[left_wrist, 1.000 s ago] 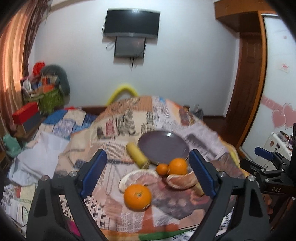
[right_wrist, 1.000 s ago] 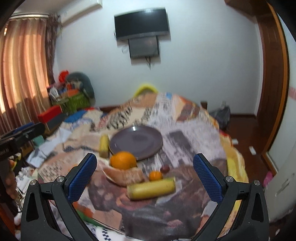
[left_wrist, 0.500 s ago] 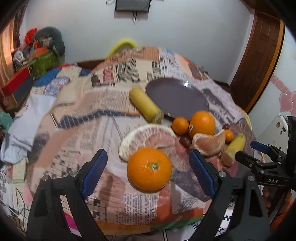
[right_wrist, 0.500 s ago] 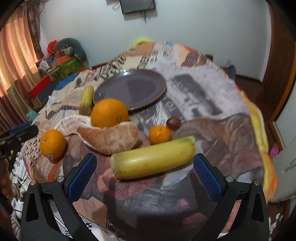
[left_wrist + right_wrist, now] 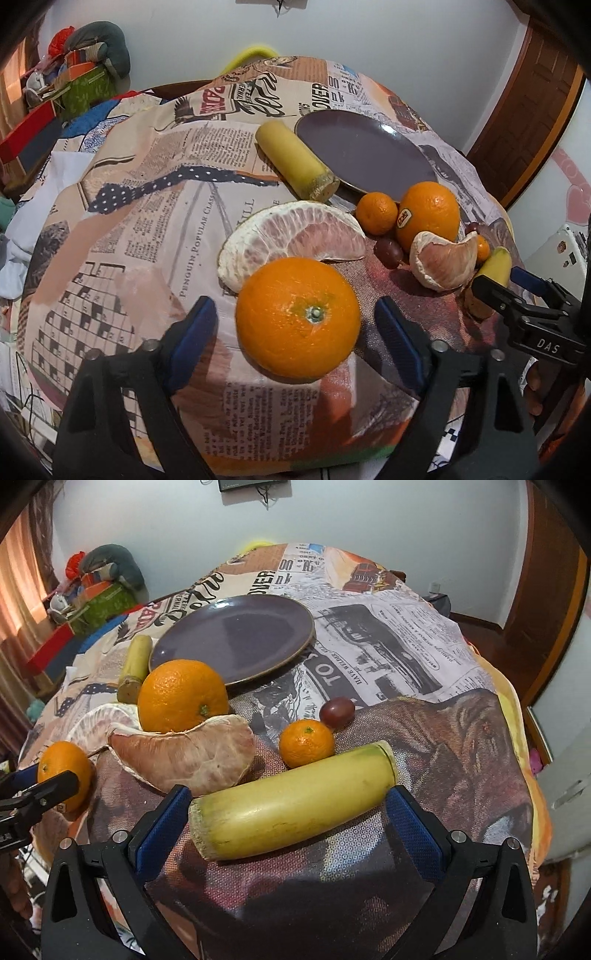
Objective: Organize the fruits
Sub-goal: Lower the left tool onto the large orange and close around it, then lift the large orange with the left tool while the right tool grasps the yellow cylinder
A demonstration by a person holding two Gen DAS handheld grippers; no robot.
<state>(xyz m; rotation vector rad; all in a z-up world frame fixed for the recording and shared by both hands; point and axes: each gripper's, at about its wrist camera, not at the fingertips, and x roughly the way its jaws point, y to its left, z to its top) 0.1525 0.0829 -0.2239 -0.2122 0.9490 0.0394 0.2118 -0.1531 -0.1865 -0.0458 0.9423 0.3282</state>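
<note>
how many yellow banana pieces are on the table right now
2. One banana piece lies crosswise between the right gripper's open jaws; the other lies left of the purple plate. More may be hidden behind other fruit.

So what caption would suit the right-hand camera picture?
Open right gripper poised around a banana piece, with oranges, peeled segments and an empty purple plate behind.

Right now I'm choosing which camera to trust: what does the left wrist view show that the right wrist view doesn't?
Only the left wrist view shows the Dole sticker on the big orange, and the nearest orange between the open left tongs.

Only the right shows the long banana piece between the open right tongs.

Both show the empty purple plate and pomelo segments.
</note>
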